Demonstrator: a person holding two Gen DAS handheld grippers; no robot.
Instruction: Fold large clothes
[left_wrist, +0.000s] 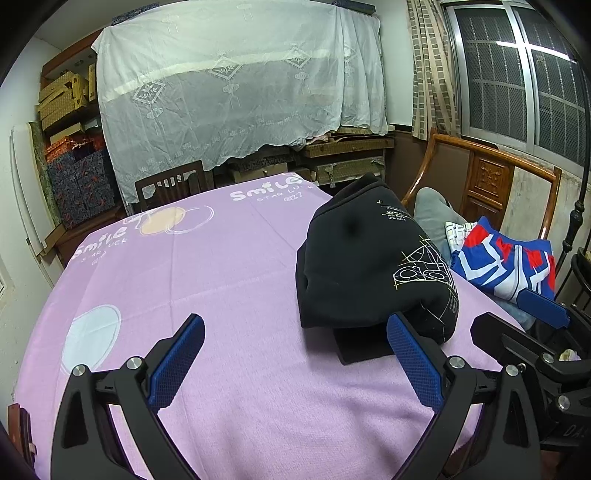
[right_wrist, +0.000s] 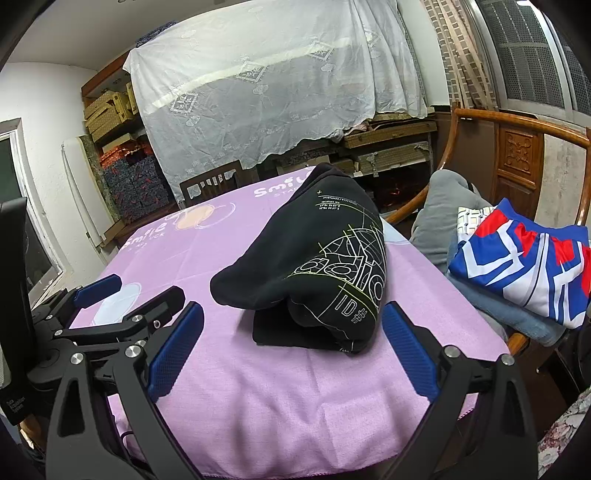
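Note:
A black sweatshirt (left_wrist: 362, 262) with a yellow-white line print lies bunched in a folded heap on the purple cloth-covered table (left_wrist: 221, 266); it also shows in the right wrist view (right_wrist: 314, 258). My left gripper (left_wrist: 295, 354) is open and empty above the table's near part, its right finger close to the heap's front edge. My right gripper (right_wrist: 291, 343) is open and empty, just in front of the heap. The right gripper also shows at the right edge of the left wrist view (left_wrist: 517, 317), and the left gripper shows at the left of the right wrist view (right_wrist: 129, 291).
A wooden chair (right_wrist: 517, 147) at the table's right holds a blue, red and white garment (right_wrist: 524, 262) on a pile with grey clothes (right_wrist: 443, 210). Behind stand a dark chair (left_wrist: 170, 184) and shelves under a white lace cloth (left_wrist: 236, 81). A window (left_wrist: 524, 74) is at the right.

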